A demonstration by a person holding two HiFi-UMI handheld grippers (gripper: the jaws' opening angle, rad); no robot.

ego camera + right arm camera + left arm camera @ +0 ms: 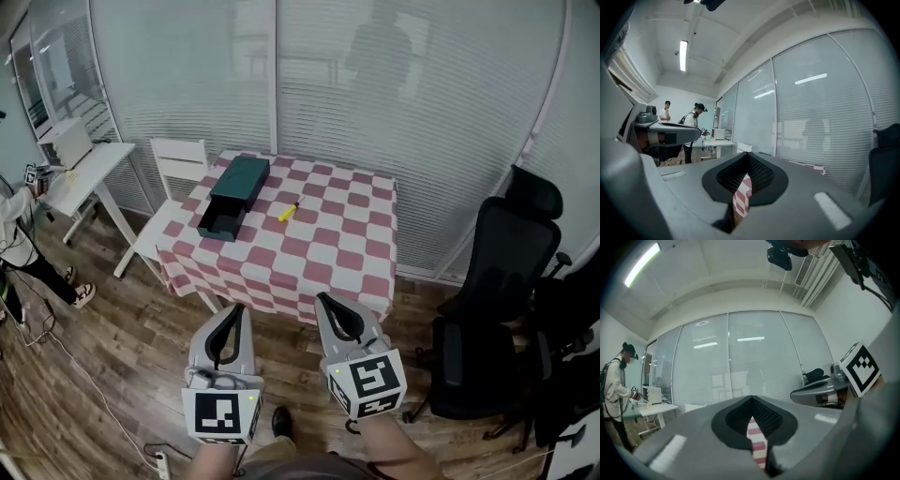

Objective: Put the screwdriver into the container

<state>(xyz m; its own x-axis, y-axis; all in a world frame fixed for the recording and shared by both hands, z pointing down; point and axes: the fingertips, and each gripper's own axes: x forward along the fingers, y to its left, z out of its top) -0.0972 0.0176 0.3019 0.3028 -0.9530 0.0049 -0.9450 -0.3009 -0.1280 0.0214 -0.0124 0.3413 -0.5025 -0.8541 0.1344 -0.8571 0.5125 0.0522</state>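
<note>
While your left gripper [233, 310] and right gripper [324, 301] hover closed and empty over wood floor [112, 319], the red-and-white checked table [330, 255] stands beyond; the yellow-handled screwdriver [288, 211] lies mid-cloth, just right of the dark green open-drawer container [234, 187].

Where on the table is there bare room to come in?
The right half of the checkered table is bare, and so is the near strip in front of the container. The far-left part is crowded: the container, with the screwdriver just right of it.
</note>
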